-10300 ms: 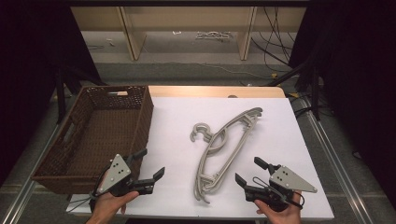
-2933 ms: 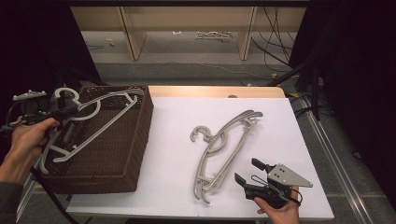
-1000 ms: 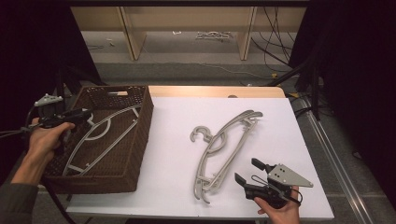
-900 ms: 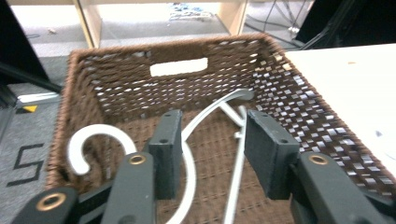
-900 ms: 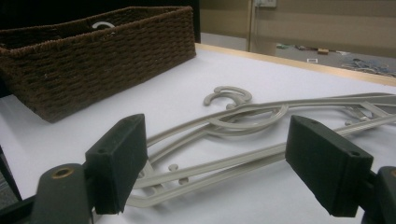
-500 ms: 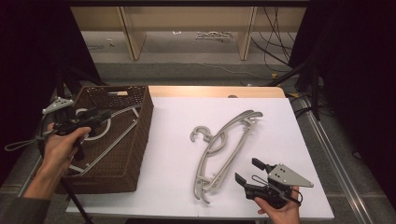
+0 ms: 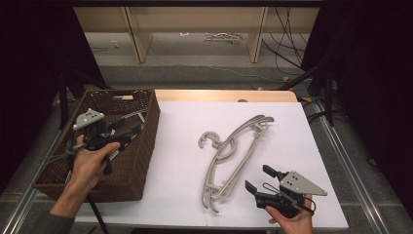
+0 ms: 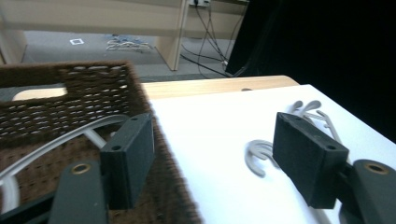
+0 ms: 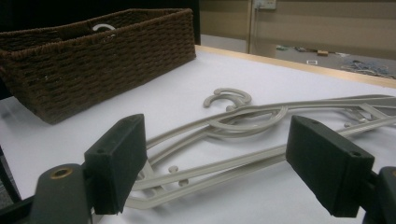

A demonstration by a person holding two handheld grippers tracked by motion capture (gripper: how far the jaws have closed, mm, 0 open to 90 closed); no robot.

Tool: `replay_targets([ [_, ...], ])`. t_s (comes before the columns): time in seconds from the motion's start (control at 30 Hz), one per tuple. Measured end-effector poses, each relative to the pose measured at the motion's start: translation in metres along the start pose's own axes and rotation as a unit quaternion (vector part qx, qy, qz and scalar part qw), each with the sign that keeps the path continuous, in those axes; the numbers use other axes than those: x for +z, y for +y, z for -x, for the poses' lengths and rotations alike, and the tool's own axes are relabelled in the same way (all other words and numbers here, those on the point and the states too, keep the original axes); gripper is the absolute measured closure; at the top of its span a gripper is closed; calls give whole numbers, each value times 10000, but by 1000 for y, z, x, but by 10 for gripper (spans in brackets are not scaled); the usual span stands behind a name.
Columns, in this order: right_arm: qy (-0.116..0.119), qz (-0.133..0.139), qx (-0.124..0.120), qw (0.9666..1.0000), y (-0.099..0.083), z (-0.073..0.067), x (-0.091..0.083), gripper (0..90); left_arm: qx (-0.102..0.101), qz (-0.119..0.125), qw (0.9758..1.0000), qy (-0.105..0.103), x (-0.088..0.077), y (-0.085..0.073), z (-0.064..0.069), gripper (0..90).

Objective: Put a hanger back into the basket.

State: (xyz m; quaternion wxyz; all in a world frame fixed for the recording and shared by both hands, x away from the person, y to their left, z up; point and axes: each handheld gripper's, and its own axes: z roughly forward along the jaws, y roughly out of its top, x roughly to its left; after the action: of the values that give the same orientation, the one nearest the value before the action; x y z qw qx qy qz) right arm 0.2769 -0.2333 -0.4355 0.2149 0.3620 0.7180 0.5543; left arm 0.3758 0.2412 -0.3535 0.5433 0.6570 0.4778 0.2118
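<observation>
At the near right, the right gripper (image 7: pixel 257 188) rests on the white table (image 7: pixel 180 146) with jaws spread and empty. Just beyond it lie the grey hangers (image 7: pixel 234 156). On the left, the left gripper (image 7: pixel 134 127), its jaws just having been opening and empty, hangs over the brown wicker basket (image 7: pixel 141 161), where another hanger (image 8: pixel 60 140) lies. No writing is legible.

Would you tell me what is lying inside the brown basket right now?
A grey hanger lies in the basket, its bars running across the woven floor. The left gripper and hand cover part of it, so its full outline cannot be seen.
</observation>
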Motion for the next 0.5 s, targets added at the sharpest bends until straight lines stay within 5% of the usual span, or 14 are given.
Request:
replay_targets([
  [0.5,-44,43,-21,10000,1,0,-2,215,279,103,9975,-640,22,-20,61,219],
])
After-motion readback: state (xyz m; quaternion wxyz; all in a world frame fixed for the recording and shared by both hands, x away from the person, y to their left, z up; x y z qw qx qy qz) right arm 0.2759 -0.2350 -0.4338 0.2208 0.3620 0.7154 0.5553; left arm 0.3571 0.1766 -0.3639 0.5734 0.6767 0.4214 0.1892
